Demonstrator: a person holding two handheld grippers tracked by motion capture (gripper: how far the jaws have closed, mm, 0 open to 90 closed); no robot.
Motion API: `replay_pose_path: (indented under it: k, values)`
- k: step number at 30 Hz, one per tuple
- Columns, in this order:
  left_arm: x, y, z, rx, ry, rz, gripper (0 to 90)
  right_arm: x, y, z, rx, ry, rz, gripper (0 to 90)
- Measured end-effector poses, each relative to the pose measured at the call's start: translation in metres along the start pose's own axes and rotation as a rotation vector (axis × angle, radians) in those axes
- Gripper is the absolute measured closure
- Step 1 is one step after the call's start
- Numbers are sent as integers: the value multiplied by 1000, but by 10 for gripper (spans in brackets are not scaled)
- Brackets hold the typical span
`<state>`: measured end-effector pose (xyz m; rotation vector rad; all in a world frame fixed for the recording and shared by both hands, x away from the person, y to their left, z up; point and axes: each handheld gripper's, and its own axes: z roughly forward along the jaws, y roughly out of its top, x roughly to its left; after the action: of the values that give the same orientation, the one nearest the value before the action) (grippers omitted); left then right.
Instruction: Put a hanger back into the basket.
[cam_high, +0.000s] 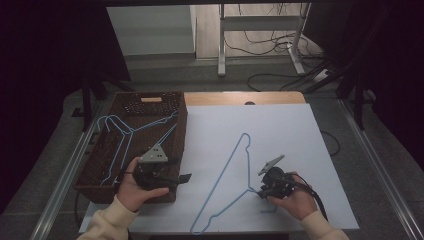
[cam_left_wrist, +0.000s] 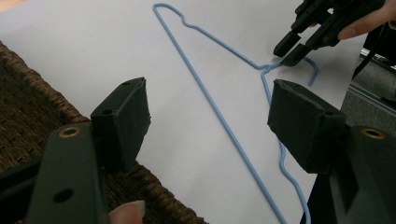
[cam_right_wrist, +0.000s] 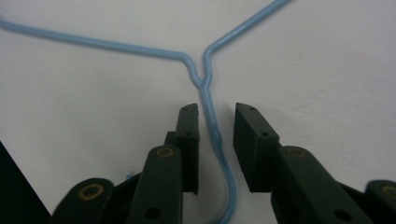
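A light blue wire hanger (cam_high: 235, 155) lies flat on the white table sheet (cam_high: 290, 130), its hook toward the front edge. My right gripper (cam_high: 260, 191) is low over the hanger's neck. In the right gripper view the twisted neck (cam_right_wrist: 208, 98) runs between the two jaws of that gripper (cam_right_wrist: 217, 112), which stand apart with a gap on each side of the wire. The left gripper view shows the same gripper (cam_left_wrist: 292, 49) at the neck. My left gripper (cam_high: 186, 177) hovers at the basket's near right corner, open with nothing between its jaws (cam_left_wrist: 210, 105).
A dark wicker basket (cam_high: 182, 130) stands at the table's left with more blue hangers (cam_high: 122, 132) lying across it; its woven rim (cam_left_wrist: 28, 107) is close under my left gripper. Beyond the table are a metal stand and cables on the floor.
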<state>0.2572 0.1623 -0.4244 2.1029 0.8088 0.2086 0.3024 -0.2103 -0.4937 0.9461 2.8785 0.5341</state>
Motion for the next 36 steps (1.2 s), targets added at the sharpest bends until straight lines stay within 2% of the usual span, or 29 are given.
replay_pose_path:
  k: [3, 7, 9, 11, 15, 18, 20, 22, 28, 32, 36]
  values:
    - [0, 0, -1, -1, 1, -1, 289, -1, -1, -2, 27, 7, -4, 708]
    - [0, 0, -1, -1, 1, 0, 289, -4, -8, -4, 64, -21, -8, 723]
    - [0, 0, -1, -1, 0, 0, 289, -5, -10, -4, 62, -25, -18, 753]
    - [0, 0, -1, -3, 0, 1, 289, -3, -8, -4, 78, -32, -36, 801]
    - [-1, 0, 0, -1, 0, 3, 289, 3, -2, -3, 125, -51, -109, 848]
    - [-5, 0, 3, 7, -2, 12, 290, 2, -3, -3, 115, -25, -98, 873]
    - [-8, 1, 6, 16, -7, 23, 290, -2, -5, -3, 89, 0, -74, 875]
    - [-14, 2, 11, 27, -16, 38, 290, -3, -7, -4, 82, 17, -71, 875]
    - [-31, 11, 29, 56, -35, 87, 289, -3, -5, -14, 63, 29, -77, 876]
    - [-45, 17, 46, 90, -47, 121, 290, -3, -3, -21, 52, 40, -78, 875]
    - [-60, 21, 70, 145, -65, 163, 291, -3, -3, -23, 46, 43, -74, 875]
